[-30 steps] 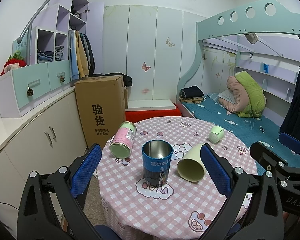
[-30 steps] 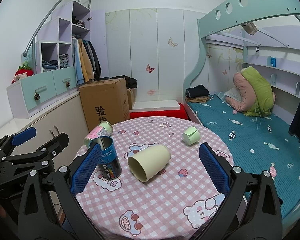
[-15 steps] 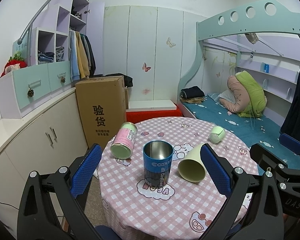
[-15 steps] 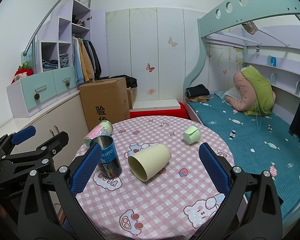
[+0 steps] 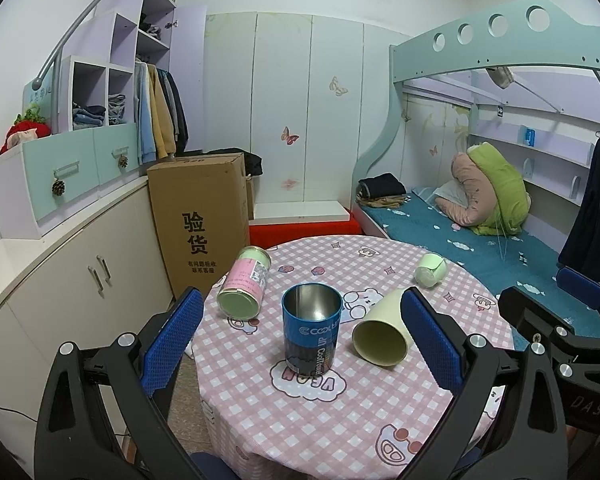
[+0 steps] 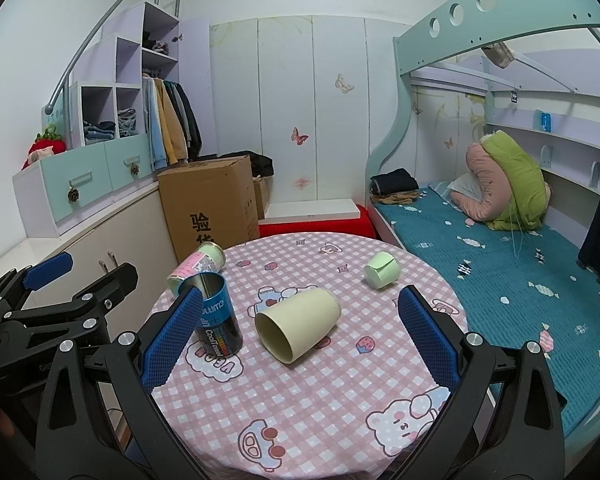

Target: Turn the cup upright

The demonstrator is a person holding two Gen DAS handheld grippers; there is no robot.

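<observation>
A cream cup (image 5: 380, 332) lies on its side on the round pink-checked table (image 5: 340, 420), mouth toward me; it also shows in the right wrist view (image 6: 298, 328). A blue metal cup (image 5: 311, 334) stands upright, also in the right wrist view (image 6: 216, 320). A small green cup (image 5: 431, 269) lies on its side farther back, also in the right wrist view (image 6: 382, 269). My left gripper (image 5: 302, 340) is open and empty, above the table's near edge, facing the blue cup. My right gripper (image 6: 300, 340) is open and empty, facing the cream cup.
A pink-labelled tin (image 5: 245, 286) lies on its side at the table's left edge. A cardboard box (image 5: 200, 224) and white cabinets (image 5: 60, 292) stand to the left. A bunk bed (image 6: 500, 240) runs along the right. The table edge is close below both grippers.
Both grippers have drifted slightly; the view is almost the same. The cups have not moved.
</observation>
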